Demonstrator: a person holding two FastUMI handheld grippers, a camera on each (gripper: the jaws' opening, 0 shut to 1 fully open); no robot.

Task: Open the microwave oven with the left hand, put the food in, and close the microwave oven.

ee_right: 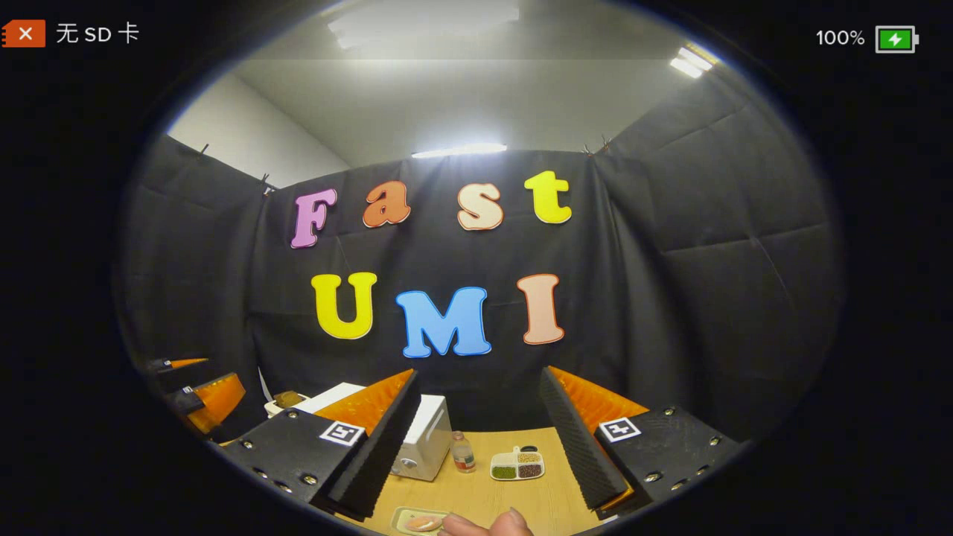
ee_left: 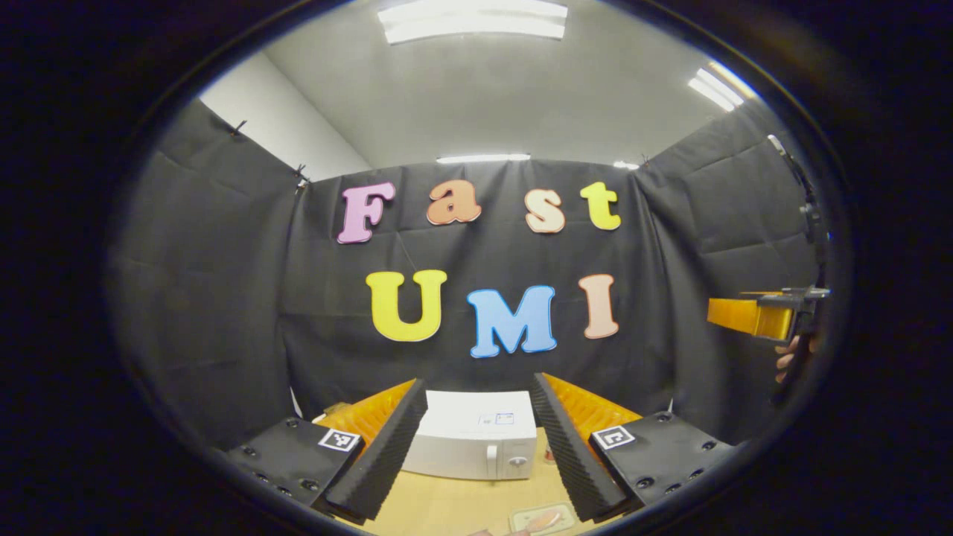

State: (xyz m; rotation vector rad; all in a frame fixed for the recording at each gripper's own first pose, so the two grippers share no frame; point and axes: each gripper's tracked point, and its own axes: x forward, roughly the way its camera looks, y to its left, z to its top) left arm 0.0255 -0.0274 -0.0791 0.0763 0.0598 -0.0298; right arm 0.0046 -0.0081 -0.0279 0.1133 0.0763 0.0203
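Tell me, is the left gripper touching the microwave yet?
Apart. In the left gripper view the left gripper hangs open, well short of the microwave, with bare table between its fingers and the closed door.

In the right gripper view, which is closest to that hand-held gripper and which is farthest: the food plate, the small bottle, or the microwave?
From the right hand-held gripper:
1. Food plate, nearest, at the bottom edge of the table.
2. Small bottle, farther back, left of centre.
3. Microwave, just left of the bottle; its front looks about level with the bottle, so these two are too close to call.
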